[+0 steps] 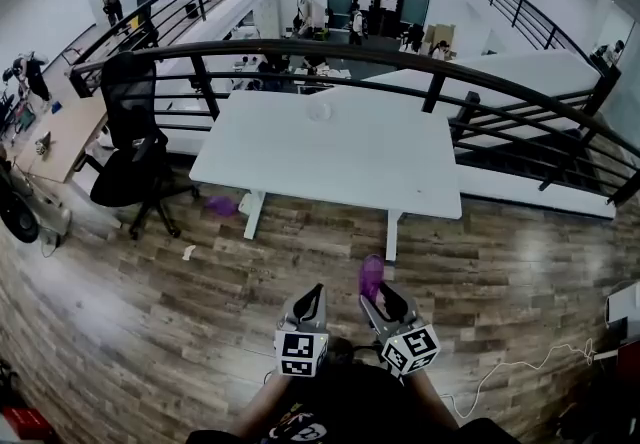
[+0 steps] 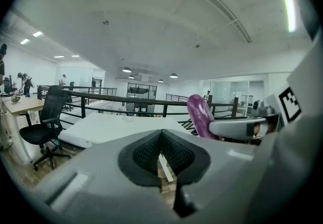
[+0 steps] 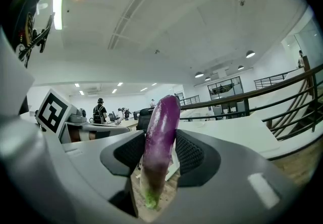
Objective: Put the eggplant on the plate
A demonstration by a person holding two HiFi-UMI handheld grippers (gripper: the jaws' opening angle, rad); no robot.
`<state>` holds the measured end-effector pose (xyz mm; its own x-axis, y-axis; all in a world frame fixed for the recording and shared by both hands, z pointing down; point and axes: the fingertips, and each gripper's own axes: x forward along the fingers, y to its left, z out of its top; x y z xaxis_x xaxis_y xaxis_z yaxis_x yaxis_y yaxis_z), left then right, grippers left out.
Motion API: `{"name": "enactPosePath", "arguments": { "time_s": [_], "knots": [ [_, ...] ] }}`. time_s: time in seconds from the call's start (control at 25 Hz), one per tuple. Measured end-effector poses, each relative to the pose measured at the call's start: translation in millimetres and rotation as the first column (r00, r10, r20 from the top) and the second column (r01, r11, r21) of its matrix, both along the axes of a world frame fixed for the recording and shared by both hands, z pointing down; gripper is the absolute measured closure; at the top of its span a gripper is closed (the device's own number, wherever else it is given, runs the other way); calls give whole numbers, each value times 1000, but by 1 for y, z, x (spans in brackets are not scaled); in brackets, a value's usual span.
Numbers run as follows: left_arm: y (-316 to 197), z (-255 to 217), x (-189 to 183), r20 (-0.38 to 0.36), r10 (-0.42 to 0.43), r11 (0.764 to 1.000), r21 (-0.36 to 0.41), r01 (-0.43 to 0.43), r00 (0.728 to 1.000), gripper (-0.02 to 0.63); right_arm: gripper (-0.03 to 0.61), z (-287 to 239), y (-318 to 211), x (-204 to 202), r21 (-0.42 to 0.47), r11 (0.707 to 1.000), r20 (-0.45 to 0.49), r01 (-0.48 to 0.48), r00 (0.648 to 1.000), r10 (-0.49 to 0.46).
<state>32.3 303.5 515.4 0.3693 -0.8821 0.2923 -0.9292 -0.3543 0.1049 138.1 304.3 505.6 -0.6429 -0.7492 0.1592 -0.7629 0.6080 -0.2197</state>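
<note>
A long purple eggplant stands upright between the pads of my right gripper, which is shut on it. In the right gripper view the eggplant fills the gap of that gripper, green stem end down. My left gripper is beside it, shut with nothing in it; its tips meet in the left gripper view, where the eggplant shows at the right. Both grippers hang over the wooden floor, short of the white table. A small pale round plate lies near the table's far edge.
A black office chair stands left of the table. A curved black railing runs behind it. On the floor lie a purple object, a white scrap and a white cable.
</note>
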Motion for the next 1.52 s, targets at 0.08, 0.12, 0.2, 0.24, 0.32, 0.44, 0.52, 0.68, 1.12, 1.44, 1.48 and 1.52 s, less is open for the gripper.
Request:
{"name": "enactPosePath", "arguments": {
  "time_s": [0.08,0.12,0.2,0.24,0.32,0.44,0.52,0.68,1.12,1.44,1.48,1.52],
  "knots": [
    [1,0,-2,-2,-4,1000,2,4,1000,609,385,0,0,-1,1,1000,1,-2,1000,2],
    [2,0,-3,-3,-6,1000,2,6,1000,609,385,0,0,-1,-2,1000,14,-6,1000,6],
    [4,0,-6,-3,-10,1000,1,10,1000,609,385,1,-1,-2,-15,1000,59,-10,998,11],
    [5,1,-8,-4,-11,1000,-2,11,1000,609,383,0,-1,-2,-20,1000,75,-10,997,12],
    [7,4,-13,-8,-14,1000,-7,14,1000,609,384,1,0,-5,-22,1000,80,-13,997,15],
    [6,4,-22,-7,-14,1000,-8,14,1000,609,385,2,-3,-11,-27,999,72,-27,997,29],
    [5,4,-27,-7,-11,1000,-4,11,1000,609,388,3,-4,-14,-33,999,67,-36,997,38],
    [3,8,-42,-9,-2,1000,7,2,1000,609,396,5,1,-20,-19,998,47,-53,997,54],
    [-56,5,-52,-70,-27,1000,-13,26,997,609,405,-20,-66,-40,63,997,110,-33,994,26],
    [-160,3,-27,-51,-38,999,-3,38,998,609,407,-29,-163,-12,83,996,139,-15,990,3],
    [-174,1,-22,-46,-39,999,5,40,998,609,407,-30,-175,-8,89,996,145,-8,989,-5],
    [-187,0,-18,-41,-44,999,11,44,998,609,407,-31,-187,-5,93,996,151,-1,988,-13]
  ]
}}
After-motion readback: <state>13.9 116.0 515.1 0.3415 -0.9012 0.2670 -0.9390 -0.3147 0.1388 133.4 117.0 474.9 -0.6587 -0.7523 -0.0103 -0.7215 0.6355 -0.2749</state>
